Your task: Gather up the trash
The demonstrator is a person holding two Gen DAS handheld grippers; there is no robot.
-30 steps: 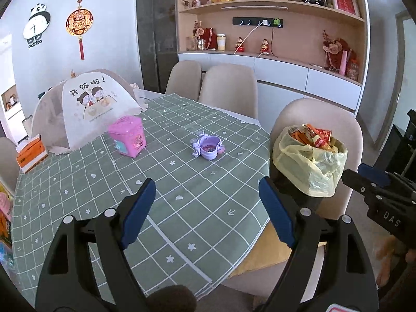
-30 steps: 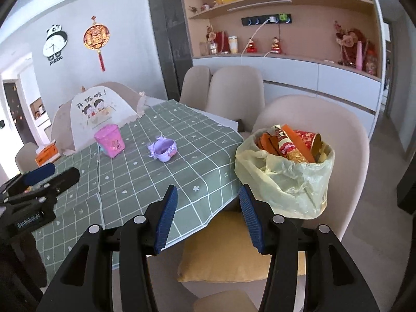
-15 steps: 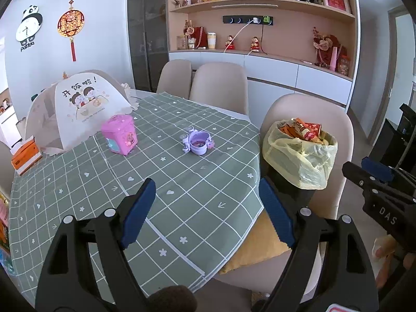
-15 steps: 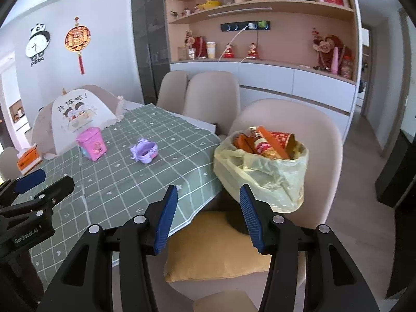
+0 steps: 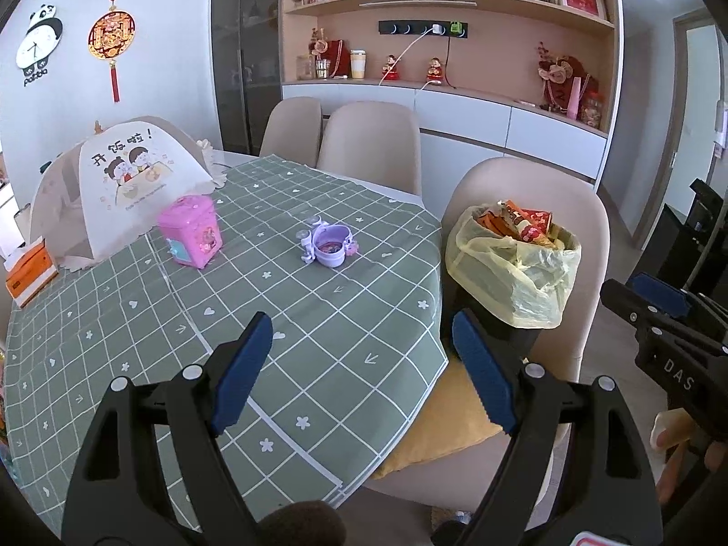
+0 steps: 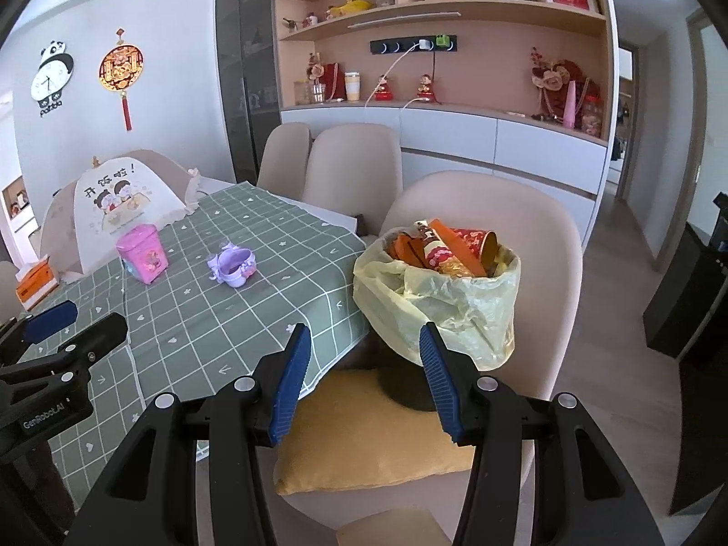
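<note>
A black bin lined with a yellow bag (image 5: 514, 268) (image 6: 437, 305) stands on a beige chair (image 6: 537, 245), stuffed with orange and red wrappers (image 6: 450, 250). My left gripper (image 5: 364, 359) hangs open over the near edge of the green checked table (image 5: 255, 318), nothing between its blue pads. My right gripper (image 6: 364, 373) is open and empty too, low in front of the bin over a yellow cushion (image 6: 364, 437). Each gripper shows at the edge of the other's view.
On the table stand a pink tin (image 5: 191, 236), a small purple cup (image 5: 330, 245), a mesh food cover (image 5: 123, 182) and an orange tissue box (image 5: 29, 268). Two more beige chairs (image 5: 368, 145) stand beyond. A shelf wall fills the back.
Both views have swung slightly, so the bin and table sit further left and lower in frame than a second ago. Both grippers stay open and empty.
</note>
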